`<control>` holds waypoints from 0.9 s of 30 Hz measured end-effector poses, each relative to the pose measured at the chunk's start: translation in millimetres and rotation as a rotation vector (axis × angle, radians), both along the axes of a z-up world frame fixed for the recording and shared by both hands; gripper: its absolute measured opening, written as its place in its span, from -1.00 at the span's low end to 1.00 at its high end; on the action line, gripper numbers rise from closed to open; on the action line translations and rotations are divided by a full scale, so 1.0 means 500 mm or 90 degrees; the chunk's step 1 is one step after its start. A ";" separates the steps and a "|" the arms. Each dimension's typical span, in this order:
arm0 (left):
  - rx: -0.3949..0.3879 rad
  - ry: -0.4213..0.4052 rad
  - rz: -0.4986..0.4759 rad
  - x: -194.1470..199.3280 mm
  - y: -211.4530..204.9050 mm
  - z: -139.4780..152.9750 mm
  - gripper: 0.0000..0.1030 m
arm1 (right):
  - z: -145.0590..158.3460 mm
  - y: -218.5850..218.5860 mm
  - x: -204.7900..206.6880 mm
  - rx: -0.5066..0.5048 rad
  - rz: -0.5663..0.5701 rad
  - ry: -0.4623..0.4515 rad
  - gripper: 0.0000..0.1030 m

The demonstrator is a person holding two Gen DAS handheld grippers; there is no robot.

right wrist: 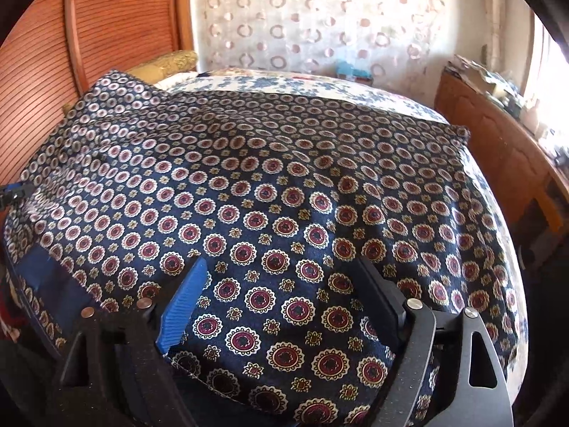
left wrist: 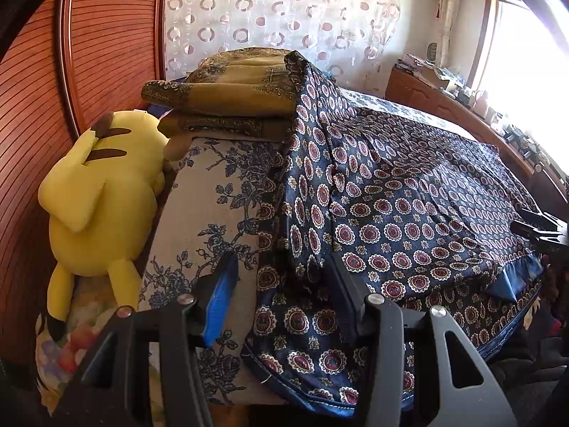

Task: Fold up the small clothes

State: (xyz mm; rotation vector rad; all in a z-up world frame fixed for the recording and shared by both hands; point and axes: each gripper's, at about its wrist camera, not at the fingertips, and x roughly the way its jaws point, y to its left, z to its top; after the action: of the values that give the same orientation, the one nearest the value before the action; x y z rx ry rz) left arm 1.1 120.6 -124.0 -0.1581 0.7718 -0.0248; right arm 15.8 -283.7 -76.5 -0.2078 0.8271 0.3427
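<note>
A navy garment (right wrist: 277,192) printed with red and white medallions lies spread across the bed. In the left wrist view its left part (left wrist: 320,163) drapes up over a stack of pillows. My left gripper (left wrist: 281,259) sits at the garment's left edge. Its jaws stand apart, with that edge and bare sheet between them and nothing pinched. My right gripper (right wrist: 281,261) rests low over the garment's near hem. Its jaws are wide apart and the cloth lies loose between them. Each gripper shows at the edge of the other's view, the right gripper (left wrist: 540,231) and the left gripper (right wrist: 10,192).
The bed has a white sheet with blue flowers (left wrist: 206,195). A yellow plush toy (left wrist: 96,192) lies at the left beside gold pillows (left wrist: 227,96). Slatted wooden doors (left wrist: 35,106) stand behind it. A cluttered wooden cabinet (right wrist: 498,149) runs along the right under the window.
</note>
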 end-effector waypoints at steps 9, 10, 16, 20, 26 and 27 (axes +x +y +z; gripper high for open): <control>-0.043 -0.010 -0.013 -0.007 0.003 0.001 -0.05 | -0.005 0.001 -0.005 0.004 0.000 -0.007 0.76; -0.050 -0.012 -0.017 -0.007 0.003 0.001 -0.15 | -0.006 0.000 -0.006 0.005 -0.001 -0.007 0.76; -0.066 -0.010 -0.028 0.004 -0.003 0.000 -0.74 | -0.005 -0.006 -0.008 0.007 0.008 -0.011 0.77; -0.072 -0.019 -0.041 0.012 -0.010 0.007 -0.98 | -0.004 -0.010 -0.010 0.006 0.013 -0.011 0.76; -0.091 -0.088 -0.089 0.026 -0.053 0.081 -0.99 | 0.005 -0.033 -0.014 0.019 0.013 -0.009 0.68; -0.093 -0.097 -0.100 0.033 -0.065 0.094 -1.00 | 0.008 -0.042 -0.016 0.028 0.010 -0.007 0.64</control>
State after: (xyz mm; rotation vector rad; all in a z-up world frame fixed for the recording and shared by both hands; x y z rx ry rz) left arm 17.5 88.0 -76.8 -0.2314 0.6289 -0.2397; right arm 8.0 -304.6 -72.6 -0.1748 0.8061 0.3746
